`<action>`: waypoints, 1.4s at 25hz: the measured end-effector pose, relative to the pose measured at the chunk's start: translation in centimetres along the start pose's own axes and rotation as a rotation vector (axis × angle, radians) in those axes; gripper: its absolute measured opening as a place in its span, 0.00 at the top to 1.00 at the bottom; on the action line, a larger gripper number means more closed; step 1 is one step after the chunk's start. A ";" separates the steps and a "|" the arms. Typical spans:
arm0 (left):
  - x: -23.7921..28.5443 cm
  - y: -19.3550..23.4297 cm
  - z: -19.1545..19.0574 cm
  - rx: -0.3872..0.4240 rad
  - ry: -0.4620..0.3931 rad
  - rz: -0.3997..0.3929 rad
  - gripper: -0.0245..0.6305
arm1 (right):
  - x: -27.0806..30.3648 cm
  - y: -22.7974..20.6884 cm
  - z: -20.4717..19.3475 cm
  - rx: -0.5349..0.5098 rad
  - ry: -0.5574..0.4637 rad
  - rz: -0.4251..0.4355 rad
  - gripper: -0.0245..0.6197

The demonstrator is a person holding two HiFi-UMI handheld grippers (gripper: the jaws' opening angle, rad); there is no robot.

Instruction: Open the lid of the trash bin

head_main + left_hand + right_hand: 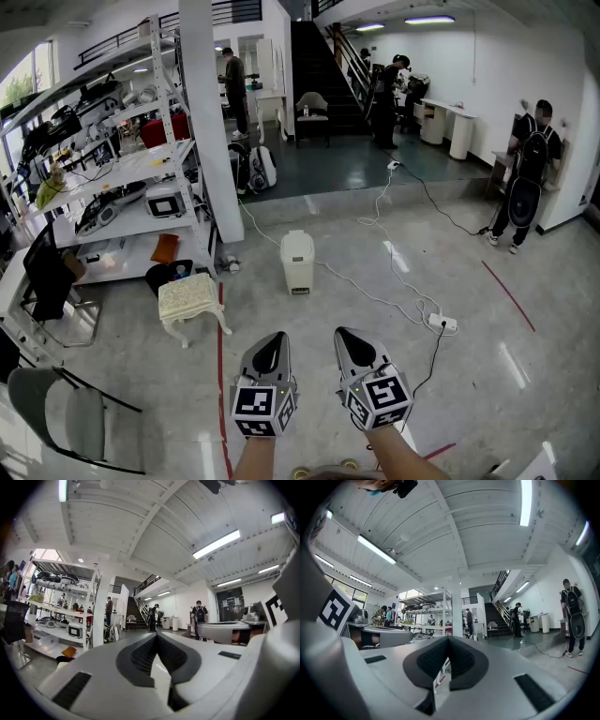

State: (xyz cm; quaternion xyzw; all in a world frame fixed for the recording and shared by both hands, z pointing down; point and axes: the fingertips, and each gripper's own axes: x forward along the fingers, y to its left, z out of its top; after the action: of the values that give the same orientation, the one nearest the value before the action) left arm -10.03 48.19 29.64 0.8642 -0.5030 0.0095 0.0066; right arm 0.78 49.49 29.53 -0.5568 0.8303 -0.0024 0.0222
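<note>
The bin [297, 261] stands on the grey floor ahead of me, white and upright, with its lid [296, 240] down. It is well apart from both my grippers, a little left of the midpoint between them. A white cable [375, 298] runs along the floor just beside the bin's right side and on to a power strip [442, 323]. My left gripper [273, 336] is low in the head view, pointing forward, its jaws pressed together with nothing between them; the left gripper view shows the dark pads meeting at the tip. My right gripper [342, 331] sits beside it, a small gap between the two, and its jaws are likewise pressed together on nothing. Both hang above the floor and touch nothing. To the left of the bin stands a pale stool [191, 300], and a red line [221, 375] on the floor runs past it toward my left gripper. Behind the stool are a white shelf [122, 169] loaded with gear and a white pillar [211, 112]. A grey chair [70, 412] is at my near left. Farther back are dark stairs [323, 66], and a person with a backpack [530, 159] stands at the right wall.
</note>
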 end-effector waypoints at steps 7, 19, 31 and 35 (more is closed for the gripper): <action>-1.0 0.9 -0.1 0.015 0.009 -0.033 0.97 | 0.1 1.7 -0.1 0.006 -0.016 0.022 0.91; -1.8 3.8 -2.1 -0.002 0.027 -0.061 0.97 | 0.4 2.7 -0.5 0.001 -0.038 0.015 0.91; 3.7 7.1 -1.9 0.018 0.007 -0.066 0.97 | 6.6 0.3 -1.5 0.008 -0.036 0.007 0.91; 5.9 8.3 -1.9 0.024 0.008 -0.065 0.97 | 8.9 -0.8 -2.0 0.010 -0.025 0.005 0.91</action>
State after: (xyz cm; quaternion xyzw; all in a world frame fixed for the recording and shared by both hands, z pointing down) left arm -14.32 38.98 31.73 0.8801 -0.4745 0.0185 -0.0014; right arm -1.89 40.91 31.27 -0.5548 0.8312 0.0007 0.0355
